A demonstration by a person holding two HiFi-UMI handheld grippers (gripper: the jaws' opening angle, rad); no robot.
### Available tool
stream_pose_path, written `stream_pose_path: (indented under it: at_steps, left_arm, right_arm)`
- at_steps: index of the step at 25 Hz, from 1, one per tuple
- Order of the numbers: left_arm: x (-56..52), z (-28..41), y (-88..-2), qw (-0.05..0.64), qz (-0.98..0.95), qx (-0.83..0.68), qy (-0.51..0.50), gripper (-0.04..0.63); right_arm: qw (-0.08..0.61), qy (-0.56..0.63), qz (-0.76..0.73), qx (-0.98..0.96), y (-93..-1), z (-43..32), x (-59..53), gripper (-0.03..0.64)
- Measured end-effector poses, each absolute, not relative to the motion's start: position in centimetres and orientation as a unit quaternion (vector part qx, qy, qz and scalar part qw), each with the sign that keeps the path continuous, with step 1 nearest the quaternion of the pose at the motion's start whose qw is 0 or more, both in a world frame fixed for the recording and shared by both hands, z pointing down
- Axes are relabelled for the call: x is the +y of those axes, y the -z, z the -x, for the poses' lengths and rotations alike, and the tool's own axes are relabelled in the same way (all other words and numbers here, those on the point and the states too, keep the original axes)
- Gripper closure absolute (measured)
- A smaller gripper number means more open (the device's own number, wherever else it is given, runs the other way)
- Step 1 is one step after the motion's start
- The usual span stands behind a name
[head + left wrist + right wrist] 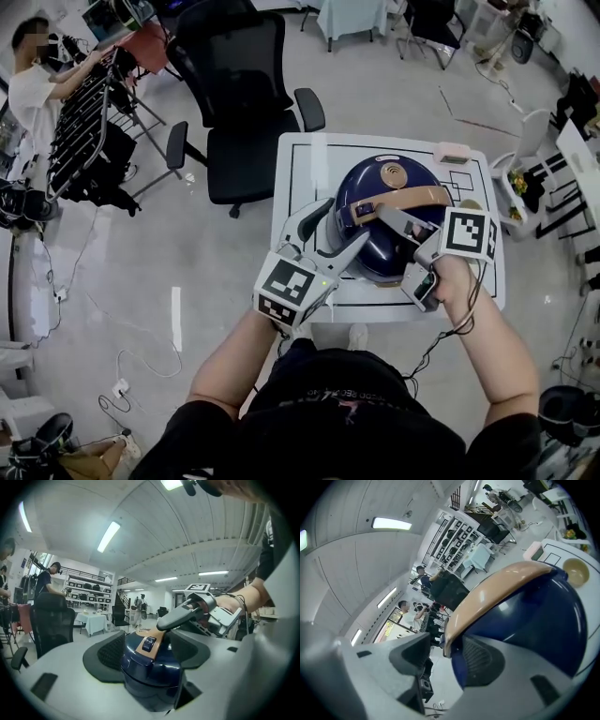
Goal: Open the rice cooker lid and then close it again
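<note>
Rice cooker (361, 187): dark blue with a tan band (403, 197) across the top, standing in the middle of the white surface (300, 169). The lid is down. A round tan cap (394, 172) sits on the crown of the lid. A dark button (148, 642) sits at the front end of the tan band, facing the person.

Left tongs (349, 218): come in from the near-left corner of the surface. The left gripper view shows the jaws wide apart, with the cooker's front and its button between them. The cooker body fills the gap between the dark pads (108, 653). I cannot tell whether the pads are pressing on it.

Right tongs (394, 225): reach in from the near-right, over the top of the cooker. The right gripper view shows the jaws wide apart, with the edge of the tan band and the blue body between them. One pad (483, 660) lies close against the blue shell. The other stands clear of it, with floor visible behind. In the left gripper view, one grey finger (180, 616) of the right tongs lies above the tan band, just behind the button.

Surroundings: a small pale box (453, 152) sits at the far edge of the surface. A black office chair (239, 84) stands beyond the surface. A person (28, 89) stands at a rack, far left.
</note>
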State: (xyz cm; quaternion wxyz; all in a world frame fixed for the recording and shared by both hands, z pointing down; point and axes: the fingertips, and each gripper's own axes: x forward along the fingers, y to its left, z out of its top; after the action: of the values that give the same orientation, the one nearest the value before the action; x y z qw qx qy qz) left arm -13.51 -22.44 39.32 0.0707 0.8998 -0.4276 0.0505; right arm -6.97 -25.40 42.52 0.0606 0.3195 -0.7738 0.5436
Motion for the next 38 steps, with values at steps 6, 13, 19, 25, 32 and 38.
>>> stream_pose_path:
  at_steps: [6, 13, 19, 25, 32, 38]
  left_arm:
    - [-23.5, 12.5, -41.0, 0.064, -0.918, -0.383, -0.077, 0.301]
    - [-24.5, 12.4, -42.4, 0.066, -0.932, -0.346, -0.09, 0.301]
    - [-24.7, 12.0, -43.5, 0.068, -0.943, -0.31, -0.097, 0.301]
    - [-25.4, 11.7, -43.9, 0.071, -0.951, -0.286, -0.097, 0.302]
    - [-25.5, 11.0, -44.3, 0.068, -0.956, -0.267, -0.102, 0.345]
    - [-25.3, 10.4, -44.2, 0.048, -0.957, -0.262, -0.113, 0.37]
  right_arm:
    - [0.083, -0.545, -0.338, -0.763, -43.0, 7.7, -25.7, 0.416]
    - [0.091, -0.549, -0.361, -0.748, -43.3, 8.2, -26.5, 0.416]
    - [0.119, -0.542, -0.378, -0.741, -44.1, 9.0, -26.5, 0.416]
    - [0.131, -0.545, -0.382, -0.735, -44.3, 8.9, -26.6, 0.421]
    - [0.126, -0.561, -0.382, -0.724, -44.6, 8.4, -26.5, 0.439]
    - [0.121, -0.57, -0.372, -0.722, -44.5, 8.0, -26.5, 0.448]
